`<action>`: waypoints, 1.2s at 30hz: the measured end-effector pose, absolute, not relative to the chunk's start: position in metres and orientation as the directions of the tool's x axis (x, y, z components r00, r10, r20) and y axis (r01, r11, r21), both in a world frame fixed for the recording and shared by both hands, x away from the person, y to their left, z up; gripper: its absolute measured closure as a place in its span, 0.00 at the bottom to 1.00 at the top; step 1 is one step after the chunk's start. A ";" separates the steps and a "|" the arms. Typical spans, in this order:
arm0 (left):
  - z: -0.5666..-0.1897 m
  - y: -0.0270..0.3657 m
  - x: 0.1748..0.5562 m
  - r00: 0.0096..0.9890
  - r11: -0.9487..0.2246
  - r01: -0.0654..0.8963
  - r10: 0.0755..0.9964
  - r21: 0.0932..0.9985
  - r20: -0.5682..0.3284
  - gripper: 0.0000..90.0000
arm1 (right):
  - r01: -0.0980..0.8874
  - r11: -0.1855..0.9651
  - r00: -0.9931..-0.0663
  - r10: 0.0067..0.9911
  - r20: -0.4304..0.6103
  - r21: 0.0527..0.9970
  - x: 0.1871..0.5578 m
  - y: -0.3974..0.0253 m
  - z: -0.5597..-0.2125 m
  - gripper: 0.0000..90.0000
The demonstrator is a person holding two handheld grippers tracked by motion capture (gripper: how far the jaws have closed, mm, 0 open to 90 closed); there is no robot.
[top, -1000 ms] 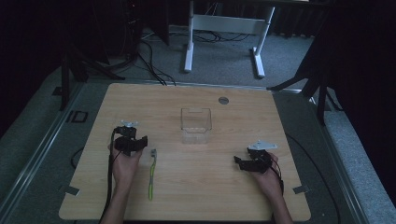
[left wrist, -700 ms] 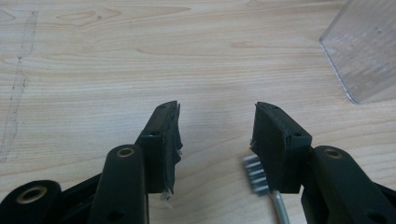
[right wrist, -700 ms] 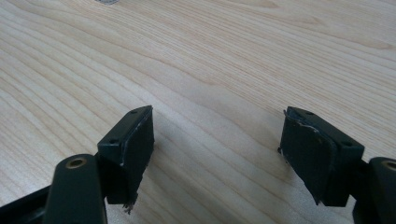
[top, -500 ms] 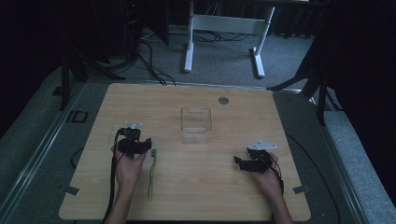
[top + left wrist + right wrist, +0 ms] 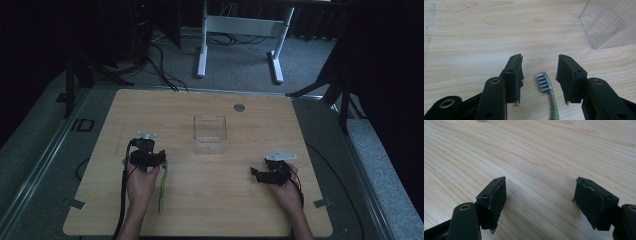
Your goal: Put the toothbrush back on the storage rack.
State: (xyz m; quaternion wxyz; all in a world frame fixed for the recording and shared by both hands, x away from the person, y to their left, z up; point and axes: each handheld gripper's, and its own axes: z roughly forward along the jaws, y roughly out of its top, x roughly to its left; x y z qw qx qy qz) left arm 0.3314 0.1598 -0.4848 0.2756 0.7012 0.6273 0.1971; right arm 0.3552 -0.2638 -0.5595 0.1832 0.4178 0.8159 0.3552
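A green-handled toothbrush lies on the wooden table at front left, with its head pointing away from the person. My left gripper is open and low over that end. In the left gripper view the grey bristle head lies between the two jaws of the left gripper, touching neither. A clear plastic box stands upright at mid-table; it is ahead and to the right in that view. My right gripper rests at front right, open, with bare wood between the jaws of the right gripper.
A small grey round disc is set in the table near its far edge. Beyond the table stand a white desk frame and cables on the grey floor. Bits of tape mark the front corners.
My left gripper has shifted a little to the right, bringing its jaws around the toothbrush head. The right gripper, the box and the toothbrush have stayed put.
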 end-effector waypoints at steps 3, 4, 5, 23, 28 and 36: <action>-0.485 0.158 0.330 0.132 -0.050 0.776 0.988 0.629 -0.085 0.61 | 0.552 0.399 -0.584 0.812 -0.002 0.733 0.355 -0.264 -0.560 0.29; -0.485 0.158 0.330 0.128 -0.044 0.779 0.988 0.626 -0.090 0.61 | 0.552 0.399 -0.584 0.812 -0.002 0.733 0.355 -0.264 -0.560 0.29; -0.485 0.157 0.330 0.126 -0.043 0.781 0.988 0.623 -0.089 0.61 | 0.552 0.399 -0.584 0.812 -0.002 0.733 0.355 -0.264 -0.560 0.29; -0.479 0.148 0.322 0.169 -0.096 0.810 0.983 0.579 -0.073 0.61 | 0.552 0.399 -0.584 0.812 -0.002 0.733 0.355 -0.264 -0.560 0.29; -0.479 0.145 0.319 0.171 -0.107 0.813 0.983 0.572 -0.059 0.62 | 0.551 0.399 -0.584 0.812 -0.002 0.733 0.355 -0.264 -0.560 0.29; -0.477 0.143 0.315 0.172 -0.125 0.813 0.985 0.569 -0.030 0.62 | 0.550 0.400 -0.584 0.811 -0.004 0.733 0.355 -0.264 -0.560 0.29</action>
